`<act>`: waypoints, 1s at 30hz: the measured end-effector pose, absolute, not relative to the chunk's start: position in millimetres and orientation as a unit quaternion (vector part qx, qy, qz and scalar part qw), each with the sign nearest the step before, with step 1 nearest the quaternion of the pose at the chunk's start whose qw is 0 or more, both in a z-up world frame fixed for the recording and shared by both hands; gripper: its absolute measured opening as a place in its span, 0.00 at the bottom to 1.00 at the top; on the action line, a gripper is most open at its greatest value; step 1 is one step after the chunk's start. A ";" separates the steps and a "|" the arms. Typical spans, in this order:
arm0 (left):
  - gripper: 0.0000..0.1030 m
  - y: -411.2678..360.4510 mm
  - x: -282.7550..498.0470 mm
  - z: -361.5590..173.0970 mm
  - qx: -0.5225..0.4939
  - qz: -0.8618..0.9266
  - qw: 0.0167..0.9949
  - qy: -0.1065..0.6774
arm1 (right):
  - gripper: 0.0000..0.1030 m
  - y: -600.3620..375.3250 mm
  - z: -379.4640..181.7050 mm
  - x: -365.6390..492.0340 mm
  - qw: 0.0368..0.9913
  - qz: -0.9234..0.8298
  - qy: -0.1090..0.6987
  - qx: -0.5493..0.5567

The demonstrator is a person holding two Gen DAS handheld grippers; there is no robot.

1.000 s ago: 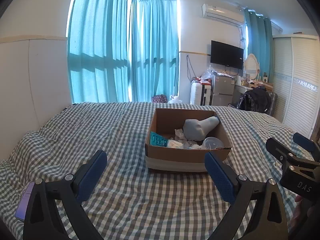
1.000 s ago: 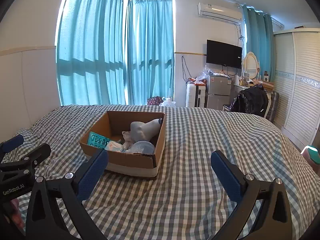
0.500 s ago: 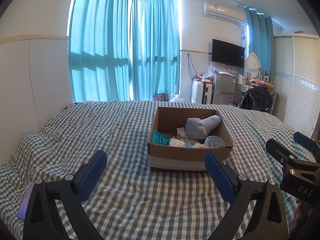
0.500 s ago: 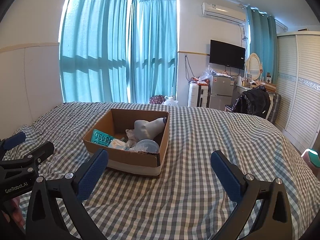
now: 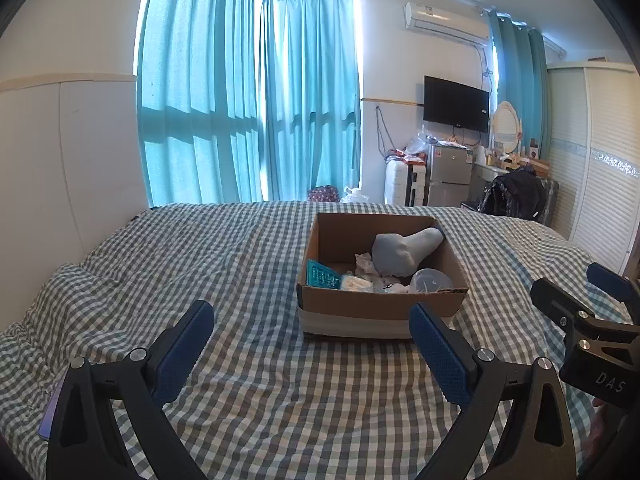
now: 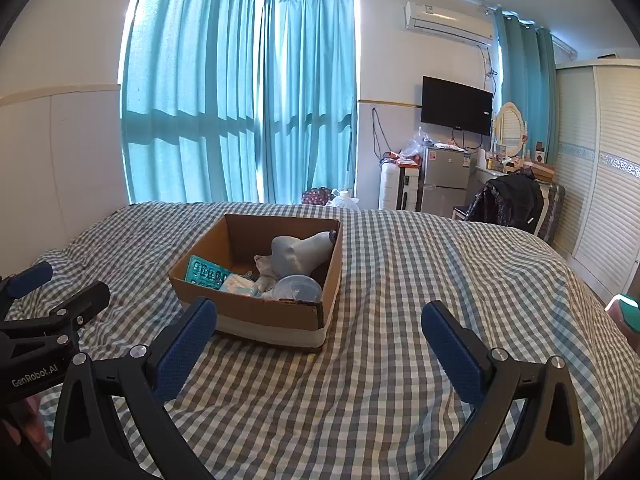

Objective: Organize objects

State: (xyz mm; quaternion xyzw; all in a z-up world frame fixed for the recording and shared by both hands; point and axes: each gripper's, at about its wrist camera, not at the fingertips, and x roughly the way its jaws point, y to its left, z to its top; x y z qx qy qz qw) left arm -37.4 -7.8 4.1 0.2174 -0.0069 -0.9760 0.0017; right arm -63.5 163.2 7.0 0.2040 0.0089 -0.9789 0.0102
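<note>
An open cardboard box [image 5: 376, 312] [image 6: 248, 312] sits on the checked bed. Inside it lie a grey hair dryer [image 5: 400, 250] [image 6: 298, 254], a teal blister pack [image 5: 322, 278] [image 6: 206, 272], a clear round lid [image 5: 430, 280] [image 6: 296, 288] and crumpled white wrappers [image 5: 356, 282]. My left gripper [image 5: 312, 344] hovers open in front of the box, holding nothing. My right gripper [image 6: 320, 340] is also open and empty, just right of the box's near corner. Each gripper shows at the edge of the other's view.
The grey-and-white checked bedspread [image 5: 240, 264] covers the bed around the box. Teal curtains [image 5: 248, 112] hang behind. A fridge [image 5: 446, 174], a TV [image 5: 456, 104], a chair with a dark coat [image 6: 508, 200] and a white wardrobe [image 6: 600, 152] stand at the right. A teal-and-pink object [image 6: 624, 312] lies at the bed's right edge.
Both grippers have drifted slightly, so the box sits a little further right in each view. Both jaws stay open and empty.
</note>
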 end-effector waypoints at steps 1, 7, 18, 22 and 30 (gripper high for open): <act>0.98 -7.7 -37.3 4.3 0.218 -0.976 0.001 -0.007 | 1.00 162.7 6.7 -63.3 0.011 -0.979 0.009 0.205; 0.98 -8.0 -36.8 4.6 0.218 -0.976 0.004 -0.012 | 1.00 161.7 6.7 -62.7 0.012 -0.979 0.009 0.205; 0.98 -10.5 -35.8 6.1 0.222 -0.975 0.003 -0.005 | 1.00 158.4 5.0 -62.6 0.013 -0.978 0.011 0.209; 0.98 -12.3 -36.2 5.7 0.224 -0.975 0.008 -0.002 | 1.00 158.4 4.8 -62.9 0.013 -0.978 0.011 0.209; 0.98 -12.3 -34.8 4.7 0.223 -0.975 0.008 -0.004 | 1.00 158.1 3.2 -63.3 0.012 -0.977 0.011 0.211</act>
